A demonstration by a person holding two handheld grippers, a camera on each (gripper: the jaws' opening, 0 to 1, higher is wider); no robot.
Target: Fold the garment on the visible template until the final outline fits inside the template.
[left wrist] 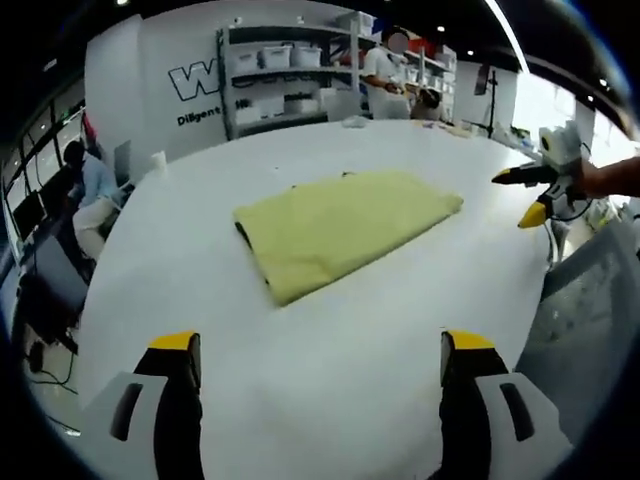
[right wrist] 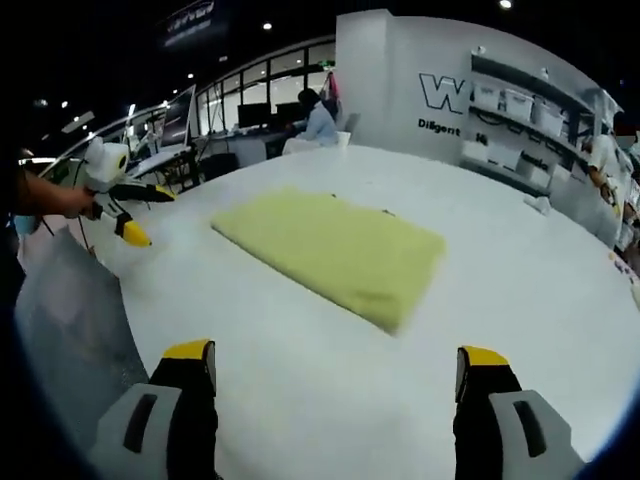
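Broadly, we see a wide white desk (left wrist: 330, 350) spreading across both views, with shelving (left wrist: 290, 75) of white bins against the far wall and a person seated at monitors off to one side. Near the middle of the desk lies the yellow garment (left wrist: 345, 228), folded into a flat, roughly rectangular pad; in the right gripper view it (right wrist: 335, 250) sits well ahead of the jaws, with small dark marks just showing at its far edge. We cannot make out a full template outline beneath it. Our left tool (left wrist: 320, 365) hovers over bare desk short of the garment, jaws spread wide and holding nothing. Our right tool (right wrist: 335, 375) likewise stands wide apart and empty above the desk, well clear of the cloth.
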